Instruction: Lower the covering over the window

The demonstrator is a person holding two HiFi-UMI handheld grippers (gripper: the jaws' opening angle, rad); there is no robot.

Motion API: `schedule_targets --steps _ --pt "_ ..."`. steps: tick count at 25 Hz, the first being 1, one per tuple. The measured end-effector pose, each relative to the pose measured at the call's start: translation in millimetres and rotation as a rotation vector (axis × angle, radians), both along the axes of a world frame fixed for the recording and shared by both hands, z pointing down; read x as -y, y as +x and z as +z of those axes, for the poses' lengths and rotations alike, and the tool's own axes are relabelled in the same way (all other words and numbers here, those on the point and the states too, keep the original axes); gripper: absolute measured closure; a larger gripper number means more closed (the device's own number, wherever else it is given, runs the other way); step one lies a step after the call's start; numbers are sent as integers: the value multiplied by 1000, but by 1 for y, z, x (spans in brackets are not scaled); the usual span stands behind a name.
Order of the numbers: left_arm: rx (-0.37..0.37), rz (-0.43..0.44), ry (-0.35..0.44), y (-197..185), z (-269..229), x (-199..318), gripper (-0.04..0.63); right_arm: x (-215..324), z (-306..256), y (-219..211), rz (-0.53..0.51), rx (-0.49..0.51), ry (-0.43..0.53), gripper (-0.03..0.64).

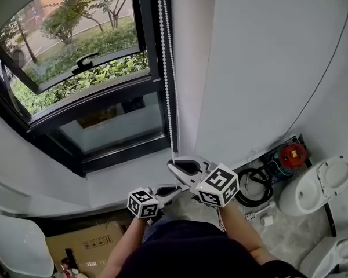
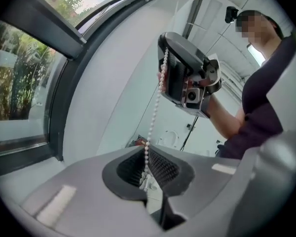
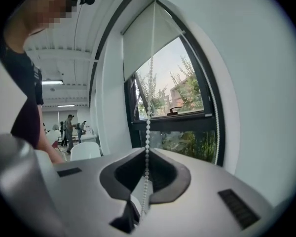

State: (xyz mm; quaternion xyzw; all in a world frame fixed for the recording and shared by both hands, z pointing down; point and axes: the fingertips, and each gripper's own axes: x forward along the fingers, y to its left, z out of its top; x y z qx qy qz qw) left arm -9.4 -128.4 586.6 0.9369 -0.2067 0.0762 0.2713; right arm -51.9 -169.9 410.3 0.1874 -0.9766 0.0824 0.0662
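A white bead chain (image 1: 165,68) hangs down the right side of the dark-framed window (image 1: 87,57). Its roller blind (image 3: 145,38) covers only the top of the pane. My right gripper (image 1: 176,165) is shut on the chain at its lower end. Just below and left of it, my left gripper (image 1: 173,190) is also shut on the chain. In the left gripper view the chain (image 2: 153,122) runs from the right gripper (image 2: 165,70) down into the left gripper (image 2: 147,179). In the right gripper view the chain (image 3: 149,107) drops from the blind into the right gripper (image 3: 145,191).
A white wall stands to the right of the window. On the floor at right are two toilets (image 1: 319,184), a red device (image 1: 293,154) and a black hose coil (image 1: 255,184). At lower left are a cardboard box (image 1: 90,245) and a white chair (image 1: 20,245). People (image 3: 69,127) stand far behind.
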Motion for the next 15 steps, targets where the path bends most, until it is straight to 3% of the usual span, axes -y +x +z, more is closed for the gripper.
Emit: schedule_targets --steps 5,12,15 --pt "-121 9 -26 -3 -2 -15 569 -3 4 3 -17 39 -38 592" --pt "-136 39 13 2 -9 -19 569 1 24 2 -11 -54 -9 594" --pt "-141 27 22 -1 -11 -18 569 -1 32 2 -12 -38 -37 592"
